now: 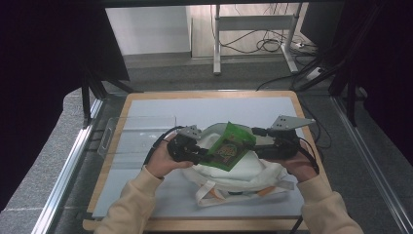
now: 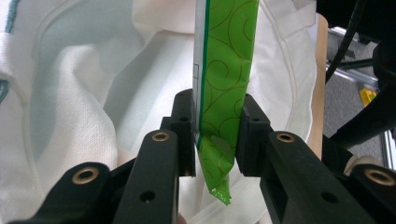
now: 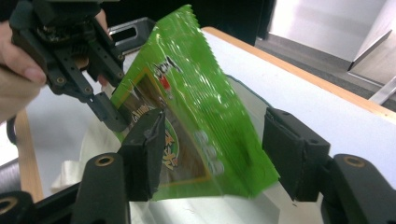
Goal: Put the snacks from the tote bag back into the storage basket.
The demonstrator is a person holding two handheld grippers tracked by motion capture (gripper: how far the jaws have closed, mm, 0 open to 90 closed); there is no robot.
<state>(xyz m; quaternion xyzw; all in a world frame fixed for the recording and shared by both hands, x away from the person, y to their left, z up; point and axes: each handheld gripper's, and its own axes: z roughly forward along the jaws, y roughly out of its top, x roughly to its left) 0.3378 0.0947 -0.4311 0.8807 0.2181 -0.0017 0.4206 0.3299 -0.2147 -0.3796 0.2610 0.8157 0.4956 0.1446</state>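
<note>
A green snack packet (image 1: 228,146) hangs tilted above a white cloth bag (image 1: 243,170) that lies crumpled on the table mat. My left gripper (image 1: 203,155) comes in from the left and is shut on the packet's lower edge. In the left gripper view both pads press the packet (image 2: 224,70) edge-on, with the bag (image 2: 70,93) behind. My right gripper (image 1: 254,141) is at the packet's right side. In the right gripper view the packet (image 3: 196,107) sits between the jaws of my right gripper (image 3: 217,149), and the right pad stands apart from it. The left gripper (image 3: 109,112) grips the packet's far edge.
A clear plastic tray (image 1: 131,139) lies at the left of the pale mat (image 1: 195,107), which covers a wooden table. Beyond the far edge are desk legs and floor cables (image 1: 263,44). Dark curtains close both sides.
</note>
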